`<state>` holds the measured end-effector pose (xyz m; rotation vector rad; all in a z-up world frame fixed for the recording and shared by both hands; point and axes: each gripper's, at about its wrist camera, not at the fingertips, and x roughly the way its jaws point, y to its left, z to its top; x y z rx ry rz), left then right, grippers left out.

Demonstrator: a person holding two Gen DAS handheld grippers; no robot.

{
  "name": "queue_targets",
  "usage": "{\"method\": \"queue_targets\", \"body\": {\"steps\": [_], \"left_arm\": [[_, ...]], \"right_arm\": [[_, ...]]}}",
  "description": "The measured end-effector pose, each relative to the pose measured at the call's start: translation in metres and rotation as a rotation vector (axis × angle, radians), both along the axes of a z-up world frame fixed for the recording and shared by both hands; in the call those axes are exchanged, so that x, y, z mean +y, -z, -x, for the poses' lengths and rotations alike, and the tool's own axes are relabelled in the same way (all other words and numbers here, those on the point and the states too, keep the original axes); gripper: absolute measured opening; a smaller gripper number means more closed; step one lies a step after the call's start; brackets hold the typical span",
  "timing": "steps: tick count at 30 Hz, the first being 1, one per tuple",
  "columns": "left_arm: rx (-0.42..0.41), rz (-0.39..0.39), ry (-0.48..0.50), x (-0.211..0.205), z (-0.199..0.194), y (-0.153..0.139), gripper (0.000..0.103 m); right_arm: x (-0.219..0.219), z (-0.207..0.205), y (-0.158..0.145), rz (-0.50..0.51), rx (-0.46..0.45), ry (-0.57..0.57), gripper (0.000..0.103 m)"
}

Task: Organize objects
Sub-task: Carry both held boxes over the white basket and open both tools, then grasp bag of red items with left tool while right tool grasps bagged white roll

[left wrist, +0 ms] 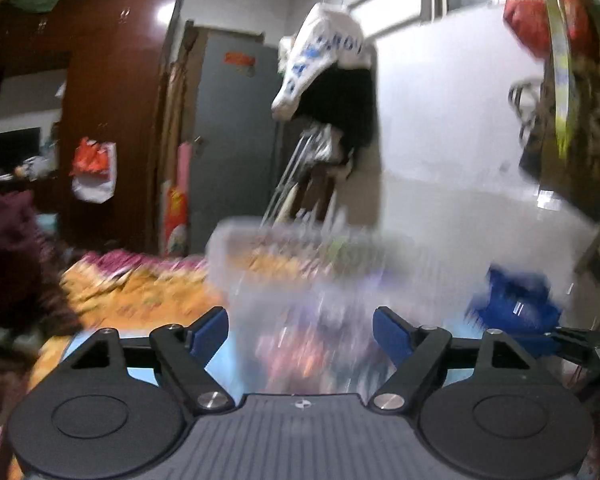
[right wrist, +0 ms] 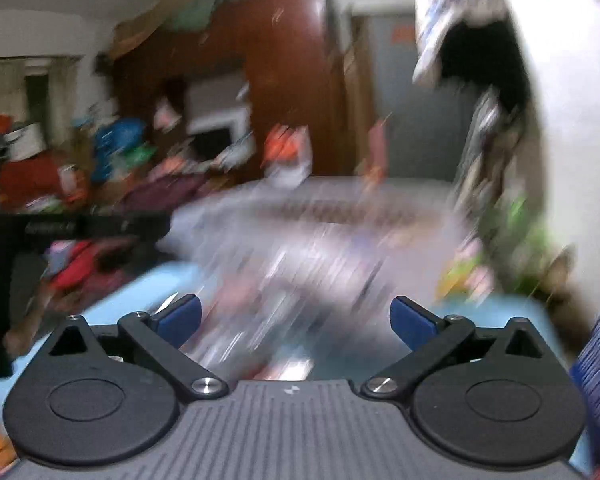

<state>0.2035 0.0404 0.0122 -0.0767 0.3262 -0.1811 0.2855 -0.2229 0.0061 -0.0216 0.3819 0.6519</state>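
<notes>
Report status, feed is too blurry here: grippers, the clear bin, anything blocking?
Left gripper open, right gripper open, nothing held. Clear plastic bin of packets just ahead of both, on the light blue surface. Heavy motion blur; no obstruction made out.

Clear bin (left wrist: 284,264) sits ahead on bed (left wrist: 140,300); wardrobe (left wrist: 112,100) behind left, door (left wrist: 236,140) behind, hanging clothes (left wrist: 328,80) behind right.

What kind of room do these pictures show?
Probably a lived-in bedroom, also used for storage. A tall brown wardrobe has cloth piled on top, a colourful floral bed cover lies below, and clothes hang on the white wall. Both views are blurred.
</notes>
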Motion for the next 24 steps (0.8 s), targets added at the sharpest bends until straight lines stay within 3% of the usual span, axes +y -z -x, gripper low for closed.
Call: {"method": "queue_targets", "body": {"steps": [4,6,8,10,11,14,16,17,24], "left_arm": [[0.053,-0.029,-0.004,0.001,0.03,0.029,0.083],[0.083,-0.062,-0.012,-0.001,0.031,0.039,0.083],[0.096,-0.088,-0.021,0.001,0.03,0.041,0.083],[0.133,-0.098,-0.016,-0.001,0.022,0.043,0.083],[0.143,-0.104,-0.009,-0.001,0.022,0.046,0.083],[0.179,-0.122,-0.002,-0.004,0.021,0.052,0.076],[0.195,-0.115,-0.005,-0.003,0.022,0.054,0.053],[0.204,-0.11,-0.001,-0.003,0.021,0.055,0.05],[0.12,-0.027,0.024,0.009,0.033,0.055,0.047]], "right_arm": [[0.024,0.016,0.038,0.031,0.073,-0.149,0.089],[0.04,0.014,0.039,0.096,0.07,-0.167,0.08],[0.051,0.008,0.035,0.134,0.074,-0.165,0.078],[0.062,0.002,0.04,0.202,0.092,-0.177,0.054],[0.065,0.001,0.042,0.216,0.105,-0.174,0.05],[0.056,0.009,0.038,0.181,0.054,-0.163,0.049],[0.041,0.012,0.037,0.112,0.032,-0.157,0.049],[0.03,0.024,0.041,0.072,0.022,-0.146,0.049],[-0.026,0.021,0.042,-0.074,-0.014,-0.022,0.049]]}}
